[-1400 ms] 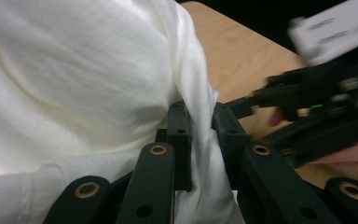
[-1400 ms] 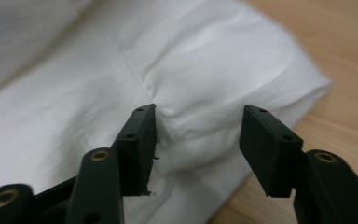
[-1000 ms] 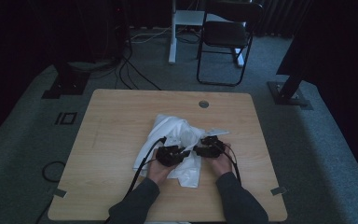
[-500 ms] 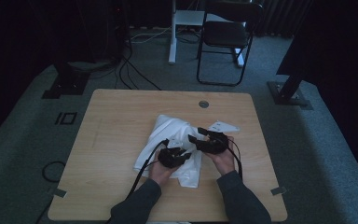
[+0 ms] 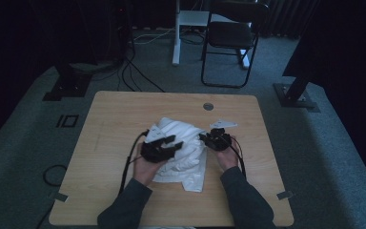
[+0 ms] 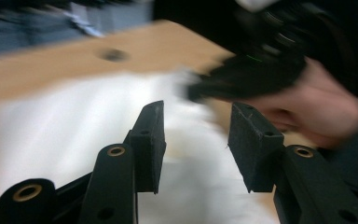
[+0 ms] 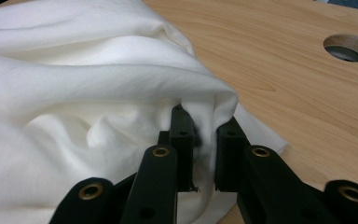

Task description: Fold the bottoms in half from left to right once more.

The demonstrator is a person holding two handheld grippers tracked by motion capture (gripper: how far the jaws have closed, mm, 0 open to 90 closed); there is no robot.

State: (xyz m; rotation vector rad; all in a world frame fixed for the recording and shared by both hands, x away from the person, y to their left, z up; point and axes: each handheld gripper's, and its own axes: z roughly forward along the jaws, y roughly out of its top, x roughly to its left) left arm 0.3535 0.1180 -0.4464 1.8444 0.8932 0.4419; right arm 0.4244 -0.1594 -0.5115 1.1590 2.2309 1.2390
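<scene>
Right gripper (image 7: pixel 201 140) had its jaws nearly closed, pinching a raised fold of the white cloth (image 7: pixel 74 93) between the pads (image 7: pixel 182 135); cloth bunched up to the left of the fingers and draped just past the tips, with bare wooden table (image 7: pixel 284 70) to their right and the round cable hole (image 7: pixel 349 46) well beyond them on that side. Left gripper (image 6: pixel 196 140) was wide open, nothing between the pads (image 6: pixel 149 140); cloth lay under and ahead of them, blurred, whether touching I couldn't tell. Beyond its right finger, the person's right hand (image 6: pixel 307 107) with the other gripper sat near, blurred too. From the high view: left gripper (image 5: pixel 164 145) sat over the middle of the cloth (image 5: pixel 181 157), right gripper (image 5: pixel 205 139) at the cloth's right edge, both hands near the table's front half. Farther off, past the table (image 5: pixel 124 119): a black chair (image 5: pixel 231 38) and floor cables (image 5: pixel 138 71).
</scene>
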